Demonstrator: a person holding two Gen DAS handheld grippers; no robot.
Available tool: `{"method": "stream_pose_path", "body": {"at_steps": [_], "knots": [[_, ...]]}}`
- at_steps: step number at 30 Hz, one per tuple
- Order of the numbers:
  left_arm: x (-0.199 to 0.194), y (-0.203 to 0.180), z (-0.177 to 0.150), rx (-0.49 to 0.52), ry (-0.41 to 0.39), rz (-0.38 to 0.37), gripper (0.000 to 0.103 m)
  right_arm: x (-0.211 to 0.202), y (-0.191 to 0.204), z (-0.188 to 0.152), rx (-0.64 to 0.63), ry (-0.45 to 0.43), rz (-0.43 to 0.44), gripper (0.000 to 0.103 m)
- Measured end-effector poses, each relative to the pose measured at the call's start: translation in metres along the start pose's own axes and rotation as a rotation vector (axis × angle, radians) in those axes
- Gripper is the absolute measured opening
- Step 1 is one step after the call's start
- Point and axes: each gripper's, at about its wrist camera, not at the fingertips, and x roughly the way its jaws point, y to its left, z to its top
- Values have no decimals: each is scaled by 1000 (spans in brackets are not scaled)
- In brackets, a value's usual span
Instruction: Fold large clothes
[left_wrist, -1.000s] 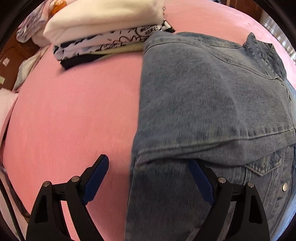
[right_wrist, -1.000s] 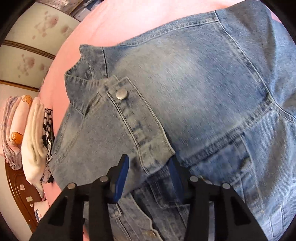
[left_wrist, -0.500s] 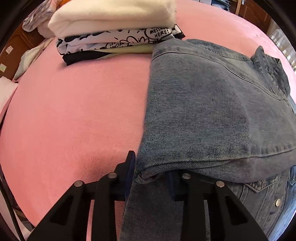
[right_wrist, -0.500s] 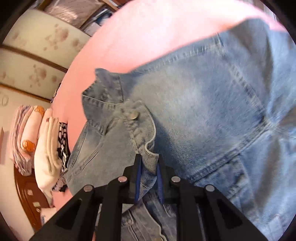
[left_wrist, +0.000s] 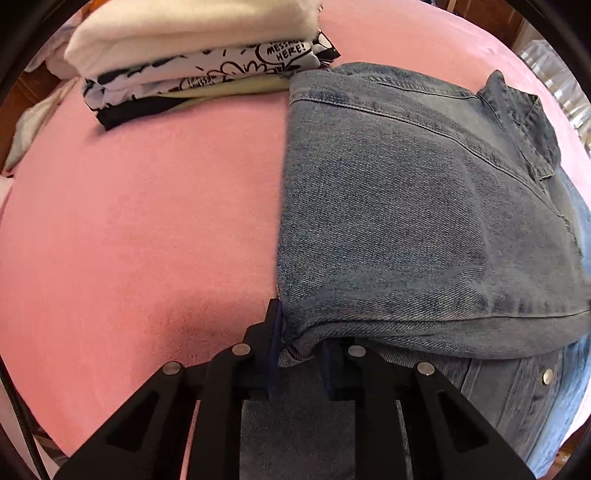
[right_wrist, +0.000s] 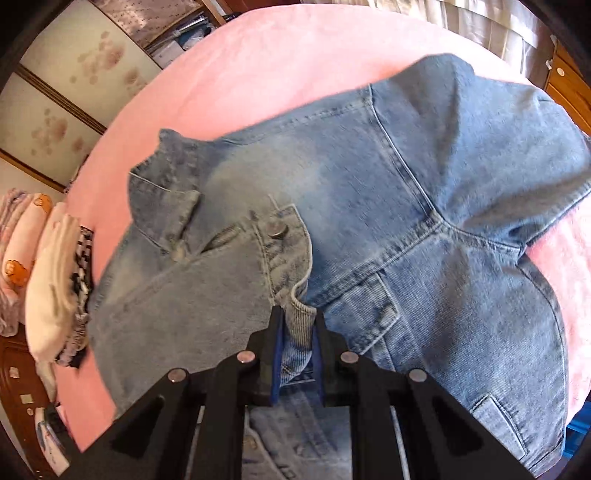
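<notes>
Left wrist view: the left gripper (left_wrist: 297, 349), jaws closing, pinches the folded edge of the denim jacket (left_wrist: 406, 206) lying on the pink bed (left_wrist: 147, 229). The right gripper (right_wrist: 297, 343) is clenched on the button placket. Uneven lifting could slide the layers, undoing the fold.

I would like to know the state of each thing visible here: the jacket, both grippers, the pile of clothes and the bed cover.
denim jacket: partly folded on the bed, gripped at two places.
left gripper: jaws closing on the jacket's folded edge.
right gripper: shut on the jacket's button placket.
stack of clothes: folded, piled beside the jacket.
pink bed cover: spread flat.
</notes>
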Motion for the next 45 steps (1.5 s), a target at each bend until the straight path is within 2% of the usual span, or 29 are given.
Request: {"method": "stream_pose_path", "body": {"at_steps": [6,10,12,15,18,19,20,23,25,27,28,30,32,34,38,41,45], "knots": [[20,29,6,-19,26,-123,16,33,5,-15,-113,5,-126,13],[31,44,9,-59,36,-181,16,39,7,-20,-162,-17,-149,13],[30,45,10,-60,39,-183,16,38,12,-20,-186,-12,-168,16],[21,38,13,-4,57,-143,18,33,25,-20,-260,-18,-197,17],[6,30,17,35,79,-96,20,24,28,-18,-246,-22,-202,27],[0,30,17,36,78,-91,21,20,27,-17,-239,-21,-222,27],[-8,30,17,37,73,-91,21,15,26,-17,-238,-27,-238,27],[-32,27,15,46,39,-150,21,-8,33,-17,-257,-73,-254,27],[-45,19,13,53,25,-189,21,-21,43,-20,-292,-100,-218,27],[-51,2,9,50,27,-214,21,-31,51,-28,-335,-112,-143,27],[-51,-6,10,47,34,-255,21,-33,58,-32,-354,-113,-102,27],[-47,-30,8,44,46,-322,20,-34,75,-43,-415,-88,3,27],[-40,-58,5,49,61,-361,19,-30,93,-54,-470,-64,68,25],[-32,-74,3,59,75,-391,10,-22,113,-68,-537,-47,125,7],[-12,-98,7,35,117,-450,6,1,147,-93,-695,-10,167,0],[6,-103,8,7,176,-407,3,18,153,-97,-675,34,194,0],[20,-95,8,-36,201,-394,3,46,148,-97,-671,105,155,0]]}}
